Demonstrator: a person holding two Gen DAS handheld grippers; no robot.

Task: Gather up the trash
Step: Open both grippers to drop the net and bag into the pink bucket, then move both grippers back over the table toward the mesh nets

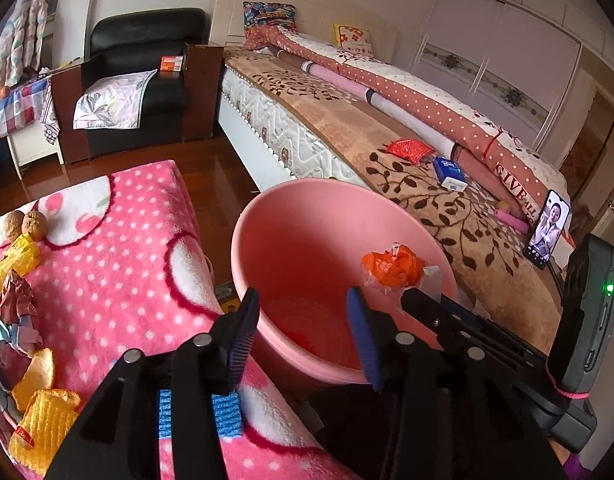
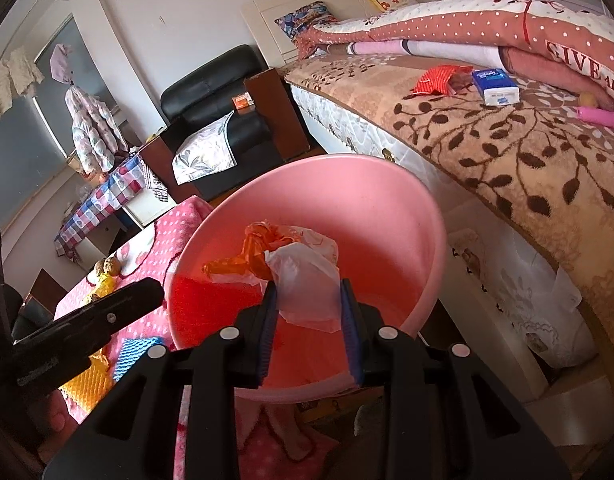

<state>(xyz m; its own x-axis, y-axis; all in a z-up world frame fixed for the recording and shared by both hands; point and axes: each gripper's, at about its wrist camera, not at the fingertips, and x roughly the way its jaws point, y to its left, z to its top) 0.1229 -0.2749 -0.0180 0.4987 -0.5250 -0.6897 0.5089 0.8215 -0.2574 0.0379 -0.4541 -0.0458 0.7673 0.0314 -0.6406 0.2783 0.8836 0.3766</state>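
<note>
A pink bin stands between a pink dotted blanket and the bed. My left gripper hangs open over the bin's near rim with nothing between its blue pads. My right gripper is shut on a crumpled orange and clear plastic wrapper, held above the bin's opening. On the blanket lie yellow wrappers, crumpled paper and two walnuts. One black finger of the left gripper shows at the left of the right wrist view.
The bed runs along the right, with a red packet, a blue tissue pack and a propped phone on it. A black armchair stands at the back, across the wooden floor.
</note>
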